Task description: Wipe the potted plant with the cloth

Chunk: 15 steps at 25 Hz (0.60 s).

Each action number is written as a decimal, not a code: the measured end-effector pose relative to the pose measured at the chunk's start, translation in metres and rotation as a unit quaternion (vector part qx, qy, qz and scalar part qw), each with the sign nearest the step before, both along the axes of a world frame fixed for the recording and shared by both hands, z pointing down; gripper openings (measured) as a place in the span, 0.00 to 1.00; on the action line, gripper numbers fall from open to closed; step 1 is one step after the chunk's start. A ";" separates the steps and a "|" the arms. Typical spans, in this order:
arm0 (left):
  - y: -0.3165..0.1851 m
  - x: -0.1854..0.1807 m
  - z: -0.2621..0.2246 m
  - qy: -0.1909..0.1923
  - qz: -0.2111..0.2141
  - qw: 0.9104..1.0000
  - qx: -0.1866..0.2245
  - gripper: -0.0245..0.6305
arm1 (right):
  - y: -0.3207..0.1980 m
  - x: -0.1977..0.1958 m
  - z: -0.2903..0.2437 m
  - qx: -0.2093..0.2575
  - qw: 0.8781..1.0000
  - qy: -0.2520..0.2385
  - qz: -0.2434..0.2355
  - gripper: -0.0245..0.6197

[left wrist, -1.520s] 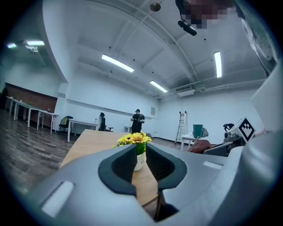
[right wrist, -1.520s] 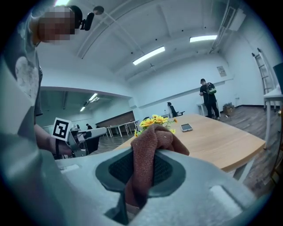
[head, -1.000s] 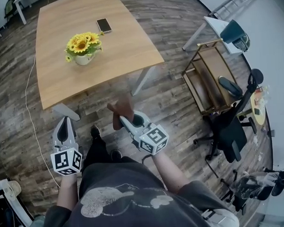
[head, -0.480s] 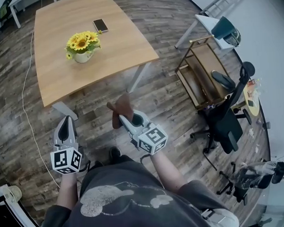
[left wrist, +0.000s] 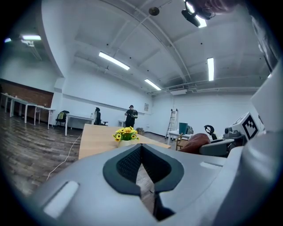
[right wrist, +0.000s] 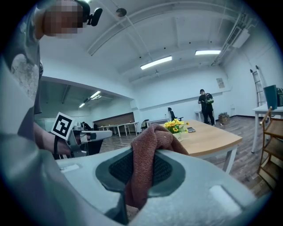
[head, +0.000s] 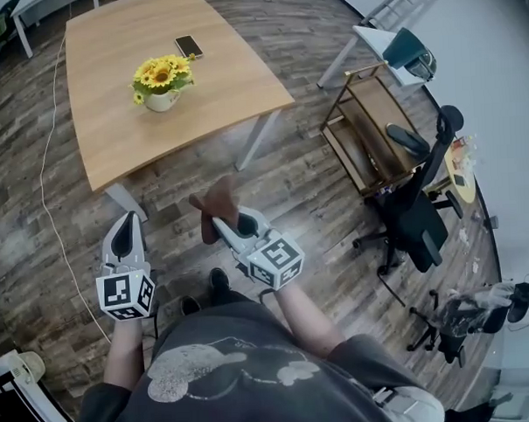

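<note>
The potted plant (head: pixel 162 82), yellow flowers in a white pot, stands on the wooden table (head: pixel 215 85) ahead; it also shows small in the left gripper view (left wrist: pixel 125 134) and the right gripper view (right wrist: pixel 177 127). My right gripper (head: pixel 214 217) is shut on a reddish-brown cloth (head: pixel 217 202), which bunches out between the jaws (right wrist: pixel 148 159). It hovers over the floor, short of the table. My left gripper (head: pixel 127 217) is shut with nothing in it (left wrist: pixel 141 148), level with the right one, also short of the table.
A phone (head: pixel 186 46) lies on the table behind the plant. A white cable (head: pixel 47 206) trails over the floor at the left. To the right stand a wooden trolley (head: pixel 371 140) and a black office chair (head: pixel 418 225). Two people stand far off (right wrist: pixel 205 106).
Both grippers have moved forward toward the table, the right one with the cloth further. The table and plant now sit slightly nearer in the head view.
</note>
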State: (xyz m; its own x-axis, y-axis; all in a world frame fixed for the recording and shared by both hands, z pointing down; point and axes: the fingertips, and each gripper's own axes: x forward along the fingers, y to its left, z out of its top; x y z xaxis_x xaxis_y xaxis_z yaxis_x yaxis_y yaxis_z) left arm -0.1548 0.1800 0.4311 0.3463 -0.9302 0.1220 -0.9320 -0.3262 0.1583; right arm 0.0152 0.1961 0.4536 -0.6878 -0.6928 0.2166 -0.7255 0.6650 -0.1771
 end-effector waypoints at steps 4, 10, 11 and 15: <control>0.008 -0.010 0.003 0.001 0.001 1.000 -0.006 0.06 | 0.009 -0.011 0.001 -0.002 1.000 0.000 0.005 0.12; 0.018 -0.007 0.008 0.003 0.020 1.000 -0.013 0.06 | 0.025 -0.018 0.005 -0.004 1.000 0.004 0.002 0.12; 0.018 -0.005 0.009 0.001 0.023 1.000 -0.014 0.07 | 0.026 -0.018 0.005 -0.004 1.000 0.004 0.003 0.12; 0.020 -0.001 0.011 -0.005 0.031 0.999 -0.023 0.06 | 0.032 -0.021 0.002 0.001 1.000 0.002 0.002 0.12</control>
